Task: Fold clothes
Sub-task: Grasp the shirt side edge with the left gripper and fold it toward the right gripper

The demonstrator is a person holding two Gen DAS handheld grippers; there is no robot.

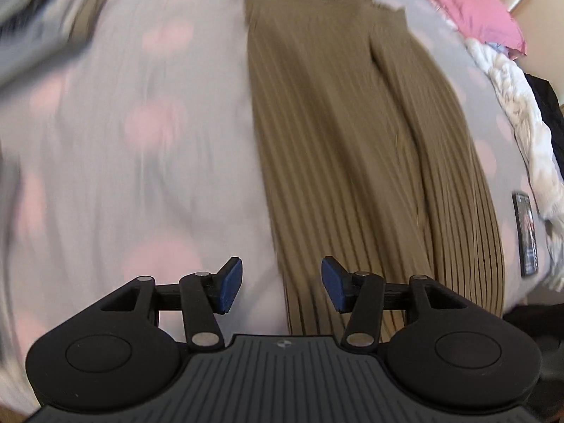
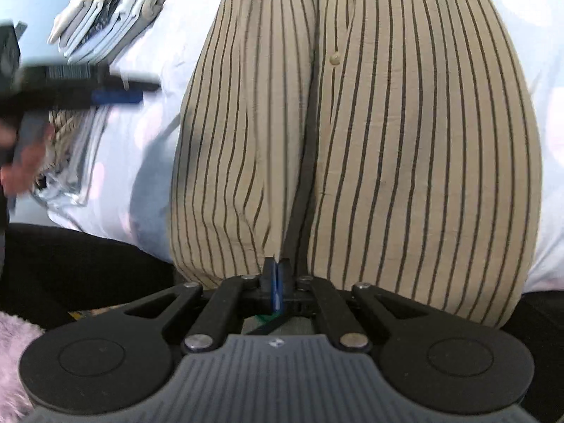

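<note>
Black hand-held gripper [image 1: 282,283] linkages, blue pads [image 1: 231,283] (silver rivets), ribbed grey housing.

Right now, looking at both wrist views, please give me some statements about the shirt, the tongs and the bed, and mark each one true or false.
1. The left tongs stand open with nothing between them. True.
2. The right tongs are wide open. False: they are shut at the near edge of the striped shirt.
3. The shirt has buttons. True.
4. The bedsheet is plain dark blue. False: it is pale with pink dots.
5. Folded clothes lie left of the shirt. True.
</note>
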